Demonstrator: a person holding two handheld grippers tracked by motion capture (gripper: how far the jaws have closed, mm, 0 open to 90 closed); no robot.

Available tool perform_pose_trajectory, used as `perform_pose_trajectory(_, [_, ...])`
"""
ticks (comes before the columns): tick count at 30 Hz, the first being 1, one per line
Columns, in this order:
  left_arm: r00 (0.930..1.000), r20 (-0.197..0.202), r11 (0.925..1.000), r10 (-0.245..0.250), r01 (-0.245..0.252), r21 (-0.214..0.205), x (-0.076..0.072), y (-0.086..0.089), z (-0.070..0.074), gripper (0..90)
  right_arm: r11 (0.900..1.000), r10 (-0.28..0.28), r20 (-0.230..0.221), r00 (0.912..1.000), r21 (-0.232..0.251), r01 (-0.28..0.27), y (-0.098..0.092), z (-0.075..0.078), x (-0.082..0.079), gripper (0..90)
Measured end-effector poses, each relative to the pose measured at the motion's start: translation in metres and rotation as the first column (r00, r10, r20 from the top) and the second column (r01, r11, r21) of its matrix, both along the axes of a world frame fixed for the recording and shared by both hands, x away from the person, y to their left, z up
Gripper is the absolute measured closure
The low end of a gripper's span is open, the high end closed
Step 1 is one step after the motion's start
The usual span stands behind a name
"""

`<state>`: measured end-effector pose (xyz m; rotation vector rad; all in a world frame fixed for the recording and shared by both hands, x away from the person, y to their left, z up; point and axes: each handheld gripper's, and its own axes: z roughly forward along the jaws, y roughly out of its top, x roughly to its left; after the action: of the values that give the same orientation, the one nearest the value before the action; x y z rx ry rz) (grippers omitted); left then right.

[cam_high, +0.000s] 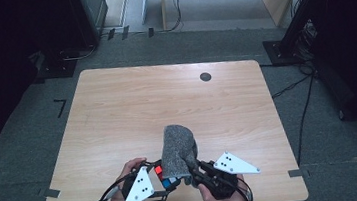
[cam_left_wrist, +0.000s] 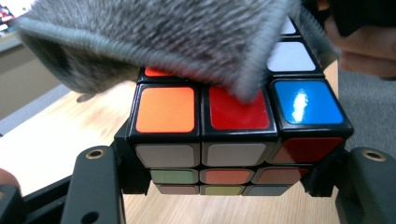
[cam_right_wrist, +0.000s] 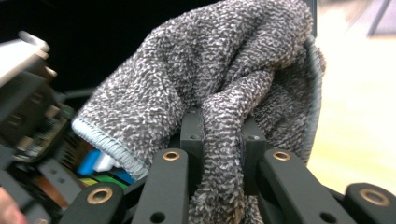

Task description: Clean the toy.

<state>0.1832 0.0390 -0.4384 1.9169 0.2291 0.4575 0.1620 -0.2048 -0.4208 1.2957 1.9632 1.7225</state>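
Each hand carries a black gripper of flat, jointed bars. The left gripper (cam_high: 160,179) and the right gripper (cam_high: 194,168) each bear a grey three-cornered plate on top, marked with small black dots. A dark cable trails from each toward the near edge of the scene. In both gripper views the matte black jaw arms show brass-coloured rivets at the joints and small round holes. The forearms are bare, without sleeves.

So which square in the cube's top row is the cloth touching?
The red middle square of the cube: the grey cloth rests on it; the orange and blue squares beside it stay uncovered.
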Motion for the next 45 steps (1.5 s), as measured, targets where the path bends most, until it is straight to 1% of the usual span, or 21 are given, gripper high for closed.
perform_pose_trajectory(2, [1.0000,0.000,0.9998,-0.003,0.003,-0.021,0.000,0.002,0.002,34.1,0.9983,-0.004,-0.040,0.9992,-0.058,0.002,-0.001,-0.008,0.005,78.3])
perform_pose_trajectory(4, [0.9999,0.005,0.9989,-0.011,0.012,-0.046,0.000,0.004,0.005,34.2,0.9977,-0.009,-0.056,0.9984,-0.068,0.006,-0.004,-0.010,0.008,78.3])
perform_pose_trajectory(6, [0.9998,0.002,0.9987,-0.022,0.022,-0.045,0.001,0.004,0.005,34.2,0.9983,-0.022,-0.039,0.9990,-0.055,0.019,-0.008,-0.005,0.007,78.2])
perform_pose_trajectory(10, [0.9994,-0.008,0.9992,-0.032,0.032,-0.022,0.000,0.000,0.001,34.1,0.9996,-0.022,0.047,0.9987,0.019,0.021,-0.012,0.012,-0.001,78.0])
perform_pose_trajectory(13, [0.9994,-0.005,0.9992,-0.033,0.033,-0.021,-0.002,-0.002,0.003,34.1,0.9996,0.029,0.043,0.9986,0.006,-0.029,-0.003,0.010,-0.003,78.4])
perform_pose_trajectory(15, [0.9997,-0.004,0.9997,-0.026,0.026,-0.003,0.000,0.000,0.002,34.1,0.9997,0.015,0.037,0.9992,0.018,-0.016,-0.002,0.004,-0.003,78.9])
perform_pose_trajectory(16, [0.9998,-0.004,0.9998,-0.018,0.018,-0.005,0.001,0.001,0.002,34.1,0.9997,0.024,0.024,0.9994,0.010,-0.024,-0.002,0.003,-0.002,78.9])
perform_pose_trajectory(18, [0.9996,-0.027,0.9988,-0.001,0.000,-0.048,0.005,0.006,0.004,34.1,0.9975,0.041,-0.008,0.9991,-0.056,-0.042,-0.004,-0.001,0.003,78.9])
perform_pose_trajectory(20, [0.9984,-0.056,0.9956,0.004,-0.009,-0.093,0.008,0.010,0.007,34.1,0.9948,0.014,-0.019,0.9997,-0.100,-0.016,-0.007,-0.006,0.007,78.8])
perform_pose_trajectory(23, [0.9940,-0.105,0.9865,0.033,-0.049,-0.156,0.015,0.019,0.011,34.1,0.9928,-0.021,-0.034,0.9992,-0.119,0.017,-0.012,-0.015,0.012,78.7])
perform_pose_trajectory(24, [0.9913,-0.125,0.9816,0.041,-0.063,-0.180,0.017,0.022,0.012,34.1,0.9906,-0.025,-0.037,0.9990,-0.136,0.020,-0.011,-0.019,0.013,78.7])
perform_pose_trajectory(26, [0.9854,-0.164,0.9683,0.046,-0.084,-0.235,0.021,0.029,0.014,34.1,0.9916,-0.009,-0.052,0.9986,-0.130,0.002,-0.009,-0.026,0.016,78.6])
perform_pose_trajectory(27, [0.9828,-0.179,0.9624,0.044,-0.090,-0.256,0.023,0.031,0.015,34.1,0.9948,0.004,-0.056,0.9984,-0.102,-0.010,-0.007,-0.029,0.016,78.6])
perform_pose_trajectory(28, [0.9806,-0.192,0.9579,0.040,-0.092,-0.272,0.024,0.033,0.016,34.1,0.9985,0.027,-0.052,0.9983,-0.047,-0.030,-0.006,-0.030,0.015,78.5])
perform_pose_trajectory(30, [0.9773,-0.210,0.9518,0.025,-0.088,-0.294,0.024,0.034,0.015,34.1,0.9945,0.083,-0.003,0.9966,0.064,-0.082,-0.003,-0.029,0.013,78.5])
perform_pose_trajectory(31, [0.9762,-0.217,0.9480,0.013,-0.081,-0.308,0.024,0.033,0.015,34.1,0.9923,0.096,0.015,0.9952,0.076,-0.097,0.000,-0.027,0.011,78.5])
perform_pose_trajectory(34, [0.9686,-0.246,0.9291,-0.034,-0.060,-0.365,0.024,0.031,0.017,34.1,0.9895,0.126,0.082,0.9887,0.061,-0.131,0.012,-0.025,0.005,78.7])
perform_pose_trajectory(36, [0.9679,-0.247,0.9291,-0.046,-0.050,-0.367,0.022,0.028,0.016,34.1,0.9865,0.137,0.097,0.9858,0.077,-0.145,0.016,-0.025,0.004,79.0])
perform_pose_trajectory(39, [0.9675,-0.249,0.9318,-0.046,-0.048,-0.360,0.021,0.025,0.015,34.1,0.9854,0.157,0.103,0.9822,0.049,-0.163,0.026,-0.026,0.000,79.4])
perform_pose_trajectory(43, [0.9696,-0.245,0.9447,-0.003,-0.077,-0.319,0.022,0.024,0.015,34.1,0.9667,0.254,0.071,0.9647,-0.055,-0.250,0.040,-0.035,-0.001,79.2])
perform_pose_trajectory(45, [0.9677,-0.252,0.9447,0.007,-0.089,-0.315,0.024,0.026,0.014,34.1,0.9686,0.227,0.061,0.9720,-0.118,-0.219,0.041,-0.036,0.001,79.0])
